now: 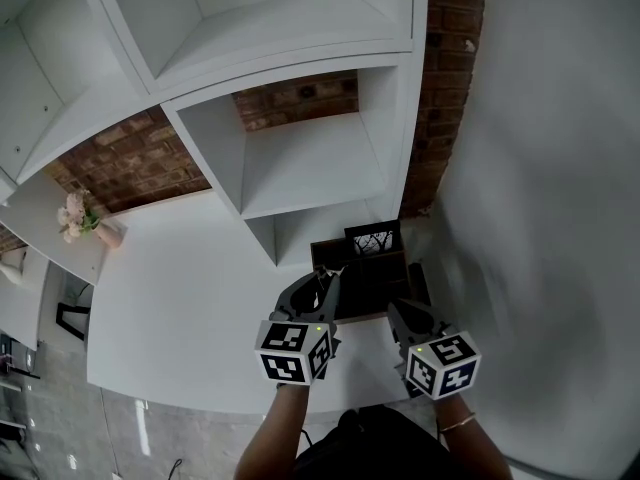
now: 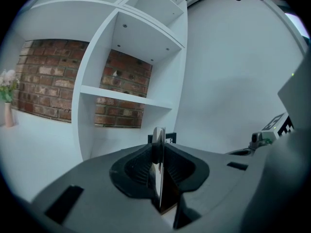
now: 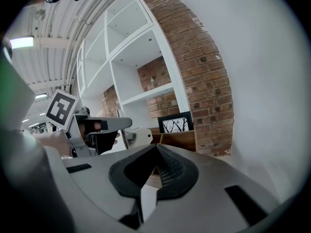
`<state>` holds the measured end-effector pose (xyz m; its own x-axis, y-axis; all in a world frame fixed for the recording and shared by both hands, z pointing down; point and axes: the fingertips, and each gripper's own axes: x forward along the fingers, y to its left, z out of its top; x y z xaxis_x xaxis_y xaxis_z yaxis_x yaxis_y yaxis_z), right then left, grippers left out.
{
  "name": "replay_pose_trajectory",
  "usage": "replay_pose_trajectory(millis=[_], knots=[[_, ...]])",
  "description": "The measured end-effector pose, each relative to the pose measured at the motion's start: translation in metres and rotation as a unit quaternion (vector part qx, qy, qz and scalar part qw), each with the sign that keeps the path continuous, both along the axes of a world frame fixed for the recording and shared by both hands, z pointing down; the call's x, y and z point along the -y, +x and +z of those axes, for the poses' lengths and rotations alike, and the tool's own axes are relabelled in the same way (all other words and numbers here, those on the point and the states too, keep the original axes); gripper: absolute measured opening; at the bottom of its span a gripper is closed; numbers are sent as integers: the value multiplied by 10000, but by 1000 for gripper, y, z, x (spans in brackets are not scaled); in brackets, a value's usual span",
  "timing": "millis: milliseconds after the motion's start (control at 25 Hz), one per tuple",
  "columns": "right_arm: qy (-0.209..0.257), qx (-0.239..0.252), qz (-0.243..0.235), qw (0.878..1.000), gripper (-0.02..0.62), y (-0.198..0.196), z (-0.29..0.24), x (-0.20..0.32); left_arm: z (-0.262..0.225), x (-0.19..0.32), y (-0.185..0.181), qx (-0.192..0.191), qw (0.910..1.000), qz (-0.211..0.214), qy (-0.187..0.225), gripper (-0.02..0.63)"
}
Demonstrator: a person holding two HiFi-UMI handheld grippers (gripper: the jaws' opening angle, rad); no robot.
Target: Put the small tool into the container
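A person's left gripper (image 1: pixel 318 290) pinches the small tool (image 2: pixel 158 133), a thin flat strip of bright metal seen edge-on, its jaws pressed against both faces and the strip standing upright between them; the tool is held in the air above the white table (image 1: pixel 190 298), its tip at the near left rim of the container (image 1: pixel 375 280), though whether it is over the opening or just beside it cannot be told. The container, a dark wooden box with an open top, sits near the table's far right corner, close to the brick wall (image 1: pixel 440 98); a black picture frame (image 1: pixel 373 239) with a drawing of bare branches stands upright at its back edge. The right gripper (image 1: pixel 405 320) hangs just beside the left one, at the box's near right corner, its jaws pressed together with nothing between them. A white shelf unit (image 1: pixel 300 158) rises along the table's far edge, its compartments bare; brick shows through the open backs. At the table's far left corner a pink vase (image 1: pixel 108 234) holds pale flowers (image 1: pixel 75 213), well apart from both grippers.
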<state>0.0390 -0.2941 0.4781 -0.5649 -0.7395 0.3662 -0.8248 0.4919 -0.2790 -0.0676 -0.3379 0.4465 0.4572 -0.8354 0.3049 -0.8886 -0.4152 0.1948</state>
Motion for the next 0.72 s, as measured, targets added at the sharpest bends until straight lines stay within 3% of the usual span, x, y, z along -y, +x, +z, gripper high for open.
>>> replay_pose_trajectory(millis=[720], knots=[[-33,-13,70,10000,5,3,3,-6,29,1,6,230,9991,179,-314,81]])
